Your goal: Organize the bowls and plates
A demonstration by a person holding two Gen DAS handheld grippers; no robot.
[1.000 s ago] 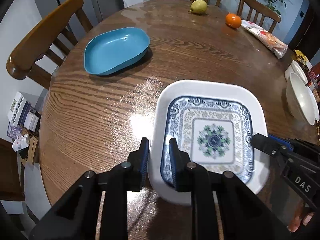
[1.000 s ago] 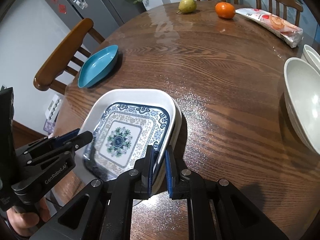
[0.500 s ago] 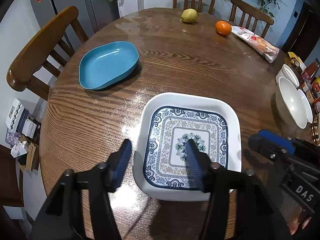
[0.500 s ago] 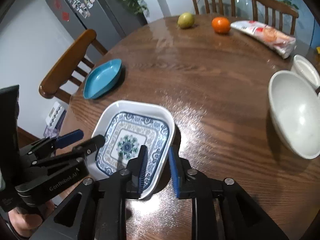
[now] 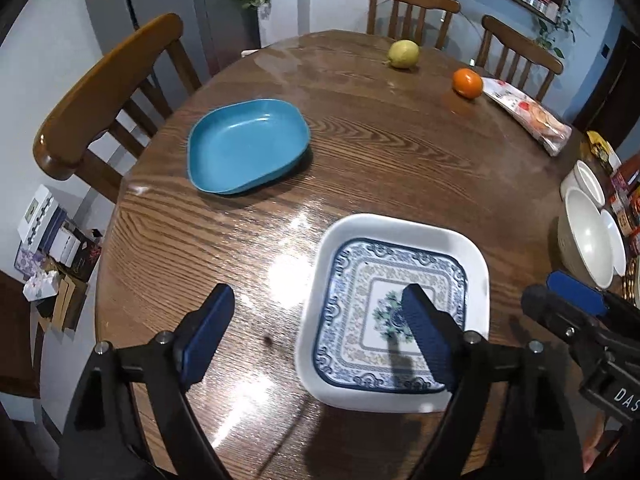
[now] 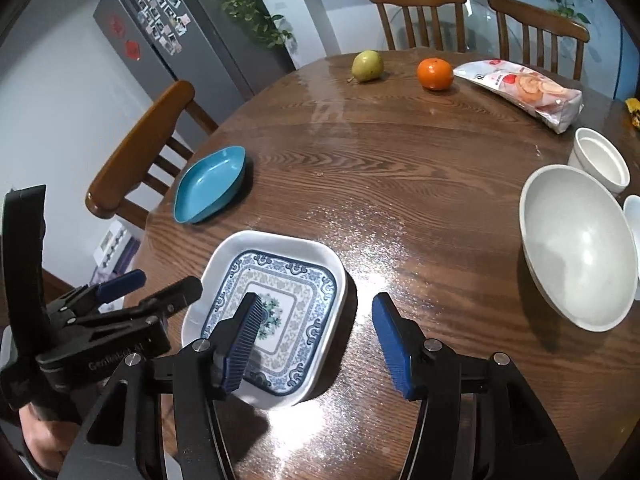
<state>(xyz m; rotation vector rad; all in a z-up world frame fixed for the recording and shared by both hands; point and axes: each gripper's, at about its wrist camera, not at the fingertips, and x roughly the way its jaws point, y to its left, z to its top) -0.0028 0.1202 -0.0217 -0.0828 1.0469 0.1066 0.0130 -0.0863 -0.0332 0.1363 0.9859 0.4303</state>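
On the round wooden table [image 5: 400, 152], seen from the left wrist camera, sat a square white dish [image 5: 476, 256] with a blue patterned plate [image 5: 360, 320] lying inside it. The two were near the table's close edge. The left gripper [image 5: 316, 334] hung above them with its jaws opening wide. One blue pad was over the bare wood and the other was over the patterned plate. Nothing was pinched between them. A blue dish [image 5: 246, 146] sat farther back on the left, well apart from the white dish. A pear [image 5: 403, 53] and an orange [image 5: 467, 83] lay at the far side, and a snack bag [image 5: 528, 118] lay just beside the orange. White bowls [image 5: 588, 236] stood at the right edge. The right gripper [image 5: 568, 304] poked in from the right side.

From the right wrist camera, the right gripper [image 6: 316, 332] was above the white dish [image 6: 320, 256] too, and its jaws were opening. One pad was over the patterned plate [image 6: 288, 284] and the other was over the wood beside the dish. It gripped nothing. The left gripper [image 6: 160, 286] showed on the left, near the dish's corner, and a bit of a hand [image 6: 40, 436] held it from below. The blue dish [image 6: 210, 184] was by the table's left edge, next to a chair [image 6: 140, 148]. A big white bowl [image 6: 576, 248] sat on the right, with a small white cup [image 6: 600, 160] just behind it. The pear [image 6: 367, 65], the orange [image 6: 435, 74] and the snack bag [image 6: 524, 88] lay in a row at the far side. A grey fridge [image 6: 180, 28] stood behind the table.
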